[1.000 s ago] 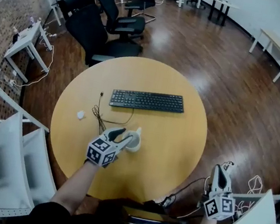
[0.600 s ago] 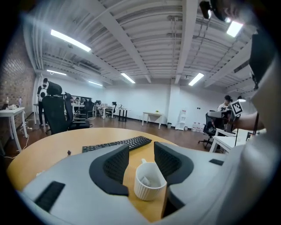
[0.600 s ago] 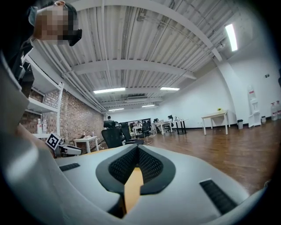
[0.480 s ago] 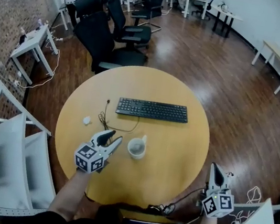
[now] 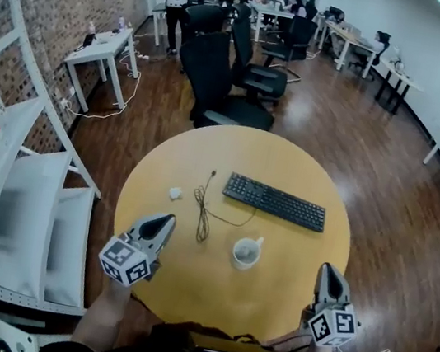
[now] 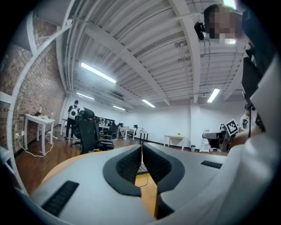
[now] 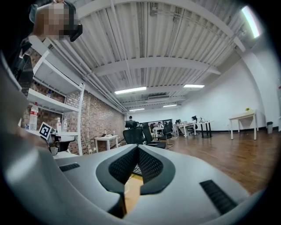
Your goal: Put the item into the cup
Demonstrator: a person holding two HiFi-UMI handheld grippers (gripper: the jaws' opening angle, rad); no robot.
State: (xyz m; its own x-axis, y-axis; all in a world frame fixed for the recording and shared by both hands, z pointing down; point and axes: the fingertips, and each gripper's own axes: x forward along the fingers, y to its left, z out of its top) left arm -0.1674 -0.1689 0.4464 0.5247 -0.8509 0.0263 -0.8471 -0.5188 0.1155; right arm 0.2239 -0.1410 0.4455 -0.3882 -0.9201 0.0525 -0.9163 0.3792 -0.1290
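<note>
A white cup (image 5: 245, 254) stands upright on the round wooden table (image 5: 186, 278), near its middle; what lies inside it is too small to make out. My left gripper (image 5: 166, 220) hovers over the table's near left part, well left of the cup. Its jaws have closed together with nothing between them, as the left gripper view (image 6: 141, 147) confirms. My right gripper (image 5: 329, 270) is held at the near right edge, right of the cup, shut and empty (image 7: 137, 149). A small white item (image 5: 174, 193) lies on the table at the far left.
A black keyboard (image 5: 274, 201) lies beyond the cup, and its thin black cable (image 5: 201, 214) loops between the cup and the small white item. Black office chairs (image 5: 219, 79) stand behind the table. White shelving (image 5: 7, 202) runs along the left.
My left gripper was open at the cup, then drew back toward me and to the left, and its jaws have shut. The head view has shifted, and the right gripper stays near the table's edge.
</note>
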